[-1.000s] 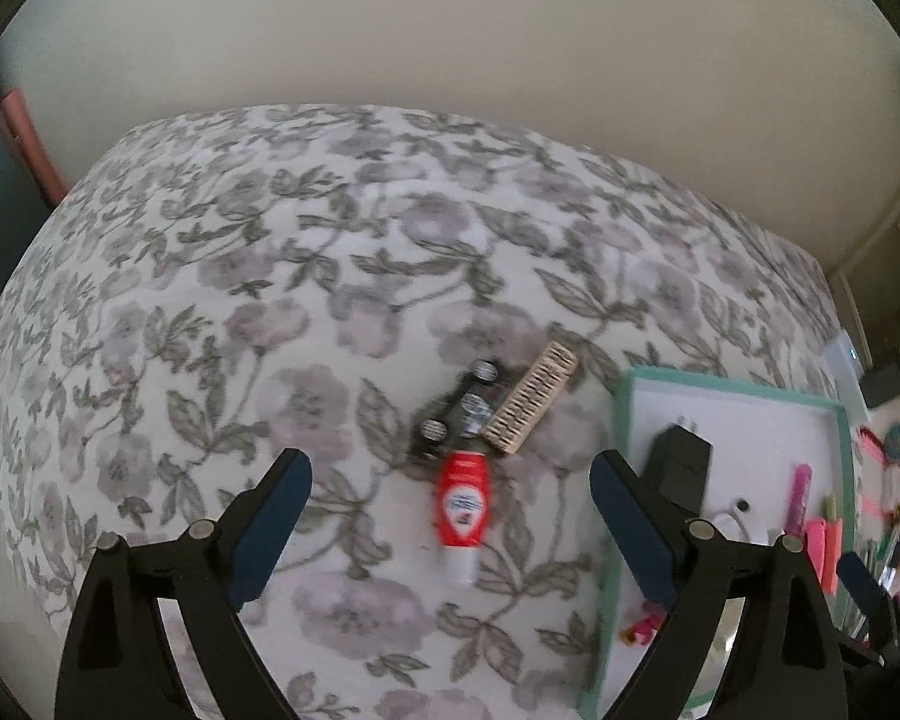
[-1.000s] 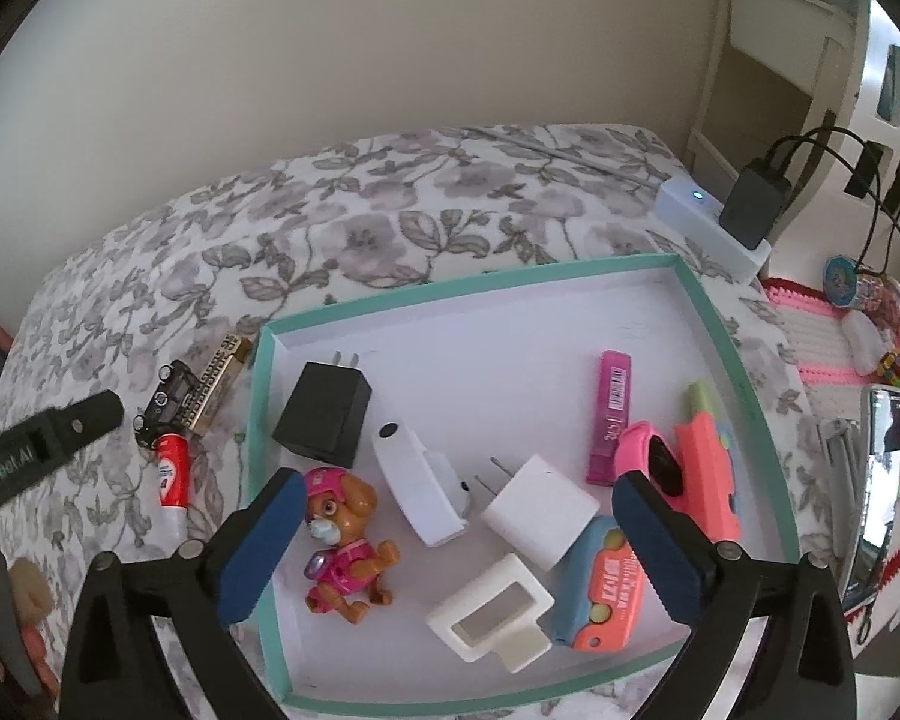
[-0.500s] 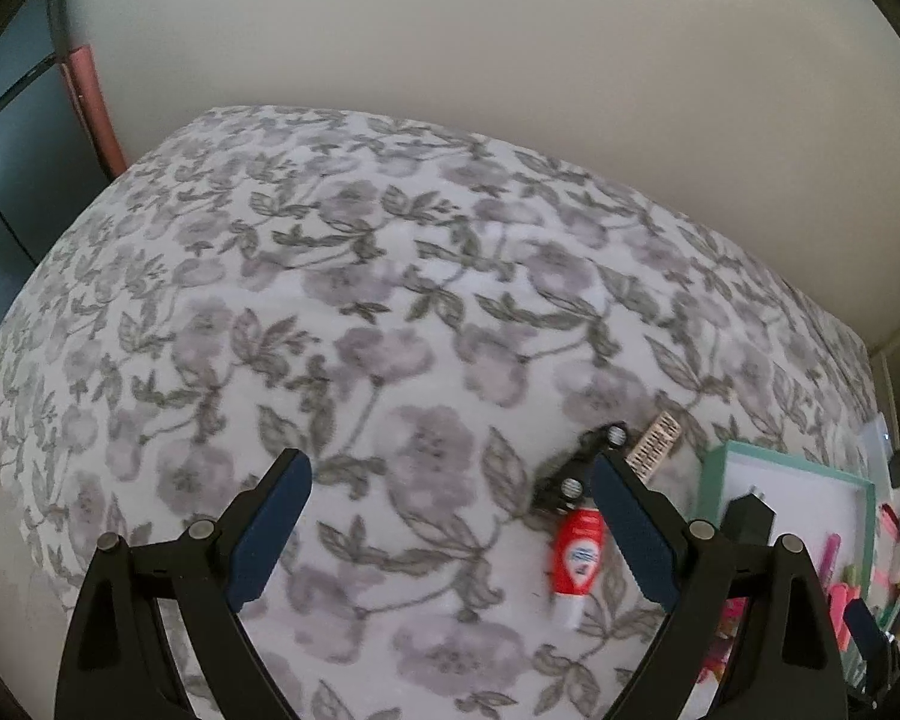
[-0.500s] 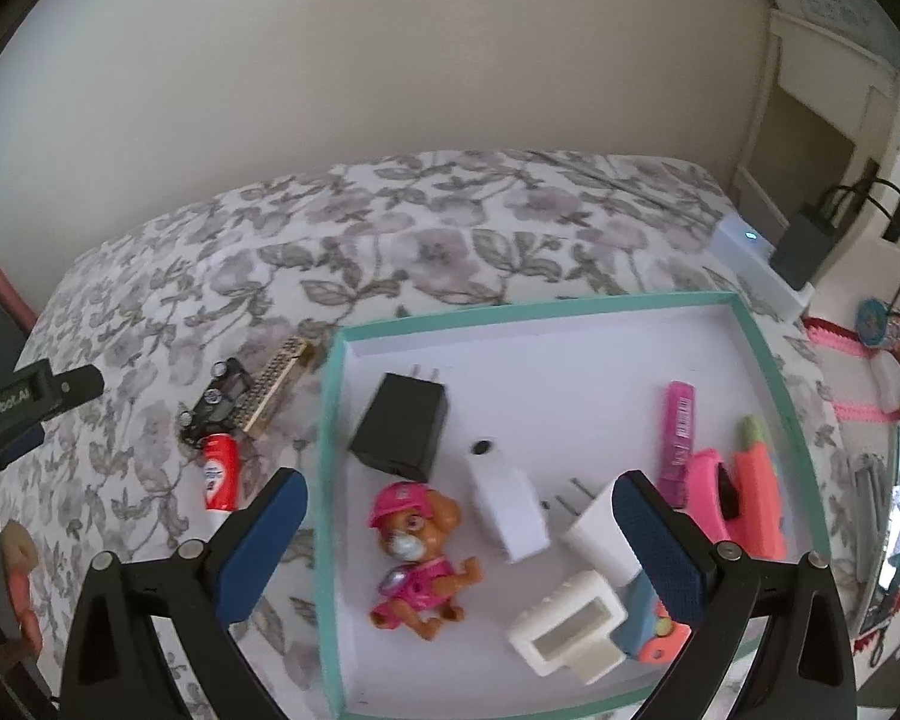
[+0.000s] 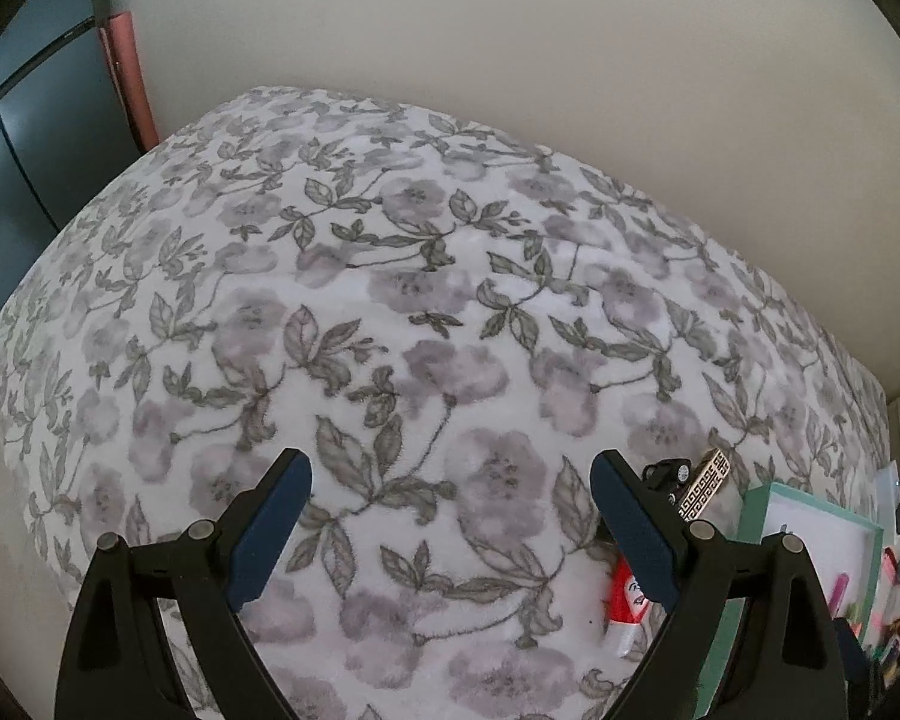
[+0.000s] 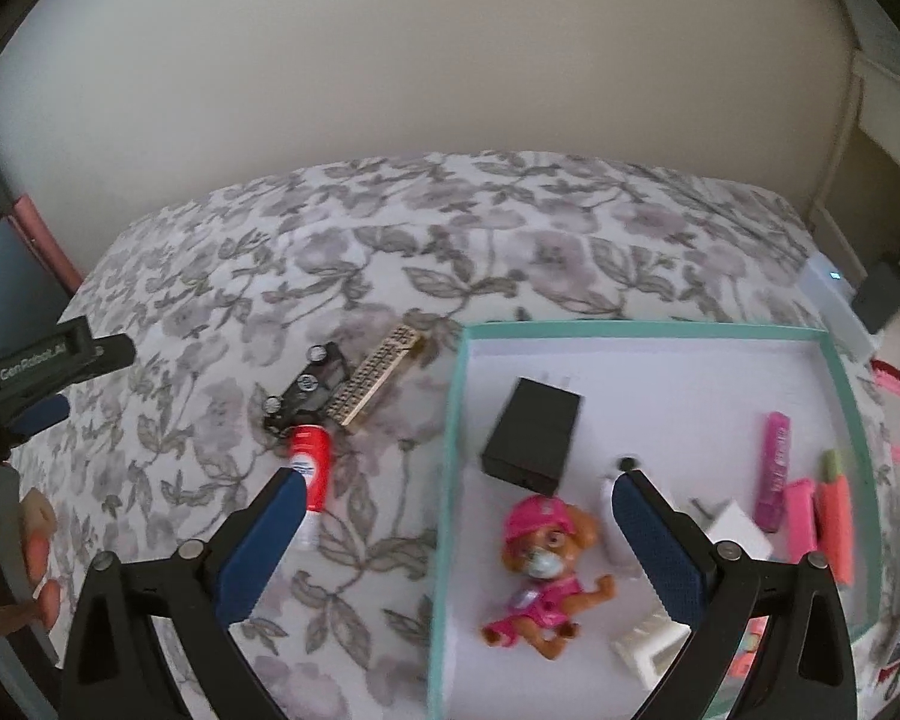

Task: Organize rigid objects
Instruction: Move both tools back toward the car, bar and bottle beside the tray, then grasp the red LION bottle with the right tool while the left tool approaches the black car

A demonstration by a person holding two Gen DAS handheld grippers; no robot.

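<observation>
Three small things, the red tube (image 6: 311, 468), black toy car (image 6: 309, 387) and patterned bar (image 6: 378, 384), are seen left of the tray's (image 6: 450, 480) left edge on the bed (image 6: 510, 252), the tube lying lengthwise just past the left finger of the wide-open, empty right gripper (image 6: 459, 540), nearer than the equally open, empty left gripper (image 5: 450, 531).

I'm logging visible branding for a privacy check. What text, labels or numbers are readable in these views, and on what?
"GenRobot.AI": on the left hand-held gripper, side of its body.
Red tube: blue-and-white label, too blurred to read.
Pink tube in the tray: print too small to read.
Patterned bar: ornament only, no letters.
</observation>
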